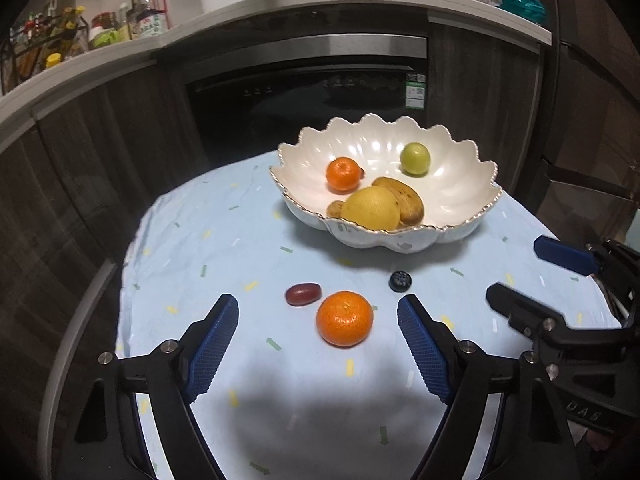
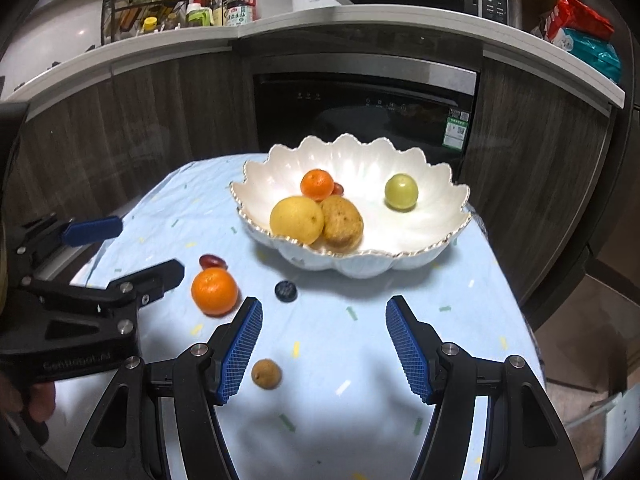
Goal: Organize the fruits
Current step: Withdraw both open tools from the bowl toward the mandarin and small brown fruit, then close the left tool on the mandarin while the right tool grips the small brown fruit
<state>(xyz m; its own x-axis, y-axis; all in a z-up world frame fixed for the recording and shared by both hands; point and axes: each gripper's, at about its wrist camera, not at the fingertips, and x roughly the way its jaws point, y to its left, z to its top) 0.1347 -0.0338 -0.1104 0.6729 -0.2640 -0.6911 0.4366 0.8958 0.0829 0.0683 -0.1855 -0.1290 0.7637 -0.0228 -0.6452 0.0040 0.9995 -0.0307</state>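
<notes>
A tangerine (image 1: 344, 319) lies on the pale blue cloth between the fingers of my left gripper (image 1: 317, 302). The jaws stand open and the pads are clear of the fruit on both sides. A dark red grape (image 1: 303, 294) sits just left of the tangerine, and a blueberry (image 1: 400, 281) lies to its right. My right gripper (image 2: 324, 303) is open over bare cloth, with a small brown fruit (image 2: 266, 374) beside its left finger. The scalloped white bowl (image 2: 360, 258) beyond holds a tangerine, a yellow fruit, a brown one and a green one.
The round table's cloth (image 2: 340, 360) drops off on every side. Dark cabinets and an oven (image 2: 360, 108) stand behind the bowl. A white counter (image 2: 360, 16) above carries bottles and a microwave. A hand (image 2: 24, 400) holds the left gripper at the lower left.
</notes>
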